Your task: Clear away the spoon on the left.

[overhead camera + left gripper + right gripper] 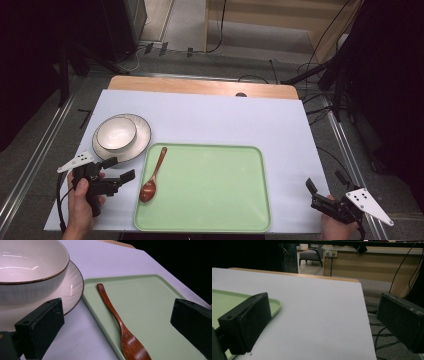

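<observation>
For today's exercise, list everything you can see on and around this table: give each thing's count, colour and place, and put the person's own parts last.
Table cover: one, pale lilac-white, over a wooden table top.
Tray: one, light green, near middle of the cover.
Spoon: one, reddish-brown wood, lying at the tray's left edge, bowl end nearest the person.
Bowl: one, cream with dark rim, standing on the plate.
Plate: one, cream with dark rim, left of the tray.
Cables: several, black, on the floor beyond and to the right.
Left hand-held gripper: one, black, open, left of the spoon.
Right hand-held gripper: one, black, open, at the near right corner.
</observation>
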